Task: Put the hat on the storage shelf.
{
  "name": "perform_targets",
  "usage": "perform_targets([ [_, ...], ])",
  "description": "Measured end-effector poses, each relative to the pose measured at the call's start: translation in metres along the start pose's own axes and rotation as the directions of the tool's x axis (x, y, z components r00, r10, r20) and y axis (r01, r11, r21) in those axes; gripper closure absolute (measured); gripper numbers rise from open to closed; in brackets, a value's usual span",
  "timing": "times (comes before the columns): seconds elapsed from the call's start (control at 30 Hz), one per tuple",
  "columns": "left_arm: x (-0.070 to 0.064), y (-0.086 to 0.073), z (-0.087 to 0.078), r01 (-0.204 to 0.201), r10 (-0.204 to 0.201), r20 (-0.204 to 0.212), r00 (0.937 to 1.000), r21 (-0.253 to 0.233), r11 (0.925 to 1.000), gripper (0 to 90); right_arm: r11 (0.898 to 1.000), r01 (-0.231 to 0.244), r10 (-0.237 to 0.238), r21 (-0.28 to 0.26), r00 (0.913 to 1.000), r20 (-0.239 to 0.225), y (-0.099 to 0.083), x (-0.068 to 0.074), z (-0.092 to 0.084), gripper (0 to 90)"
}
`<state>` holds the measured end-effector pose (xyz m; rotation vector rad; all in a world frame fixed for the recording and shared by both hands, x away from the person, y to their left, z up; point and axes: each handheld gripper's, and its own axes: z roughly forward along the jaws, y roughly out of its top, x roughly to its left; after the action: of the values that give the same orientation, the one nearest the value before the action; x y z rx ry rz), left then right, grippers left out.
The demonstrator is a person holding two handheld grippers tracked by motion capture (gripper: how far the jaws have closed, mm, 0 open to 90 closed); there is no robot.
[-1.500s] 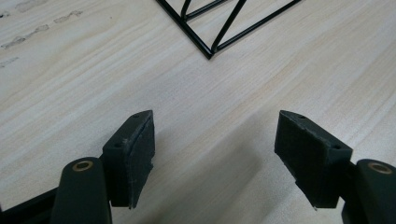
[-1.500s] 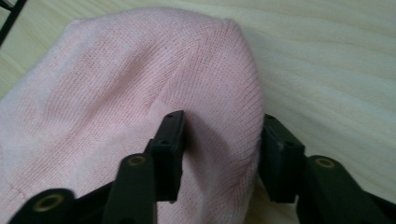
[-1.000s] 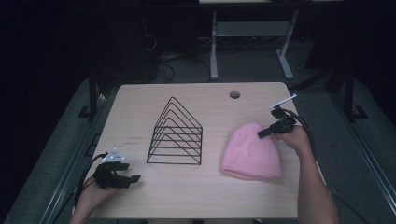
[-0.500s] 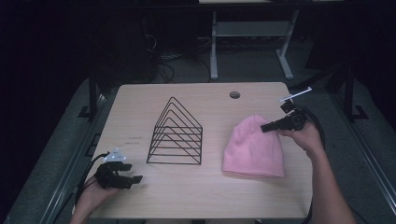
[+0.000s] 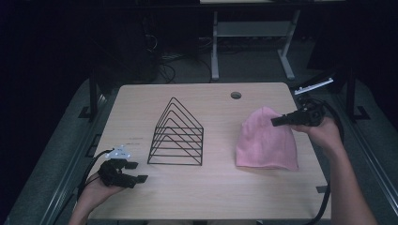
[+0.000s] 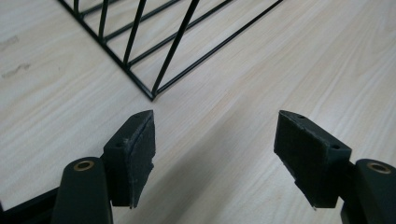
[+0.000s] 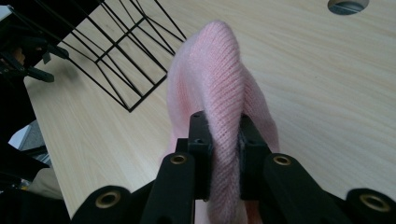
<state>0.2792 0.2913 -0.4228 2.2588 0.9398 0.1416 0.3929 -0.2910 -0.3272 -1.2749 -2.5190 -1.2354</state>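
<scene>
A pink knitted beanie (image 5: 265, 140) lies on the right half of the wooden table (image 5: 216, 192), its top end pulled up off the surface. My right gripper (image 5: 276, 122) is shut on a fold of that beanie (image 7: 219, 93), the knit pinched between both pads. A black wire rack (image 5: 177, 135) of nested triangles stands in the middle of the table. My left gripper (image 5: 136, 171) rests low at the front left corner, open, with bare wood between its pads (image 6: 135, 144). The wire rack's near corner (image 6: 152, 95) lies just ahead of it.
A round cable hole (image 5: 236, 95) sits in the table near its far edge. Behind the table stand a white desk frame (image 5: 253, 33) and cables on the dark floor. Metal rails run along both sides of the table.
My right gripper has risen and drawn toward the right, lifting the beanie's top end with it. The left gripper has shifted only slightly.
</scene>
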Motion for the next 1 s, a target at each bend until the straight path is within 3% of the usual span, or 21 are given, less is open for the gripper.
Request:
perform_targets([
  [0.43, -0.007, 0.018, -0.020, -0.063, 0.063, 0.050, 0.9967, -0.013, 0.9979, 29.2, 0.996, 0.080, -0.078, -0.036, 0.9957, 0.050, 0.022, 0.029, -0.035, 79.3],
  [0.8, -0.016, 0.039, -0.036, -0.110, 0.110, 0.081, 0.9906, -0.010, 0.9939, 28.9, 0.989, 0.134, -0.130, -0.058, 0.9900, 0.054, 0.039, 0.052, -0.049, 79.3],
  [1.0, -0.018, 0.048, -0.044, -0.127, 0.128, 0.075, 0.9889, -0.014, 0.9918, 28.9, 0.985, 0.154, -0.151, -0.071, 0.9874, 0.046, 0.048, 0.063, -0.052, 79.3],
])
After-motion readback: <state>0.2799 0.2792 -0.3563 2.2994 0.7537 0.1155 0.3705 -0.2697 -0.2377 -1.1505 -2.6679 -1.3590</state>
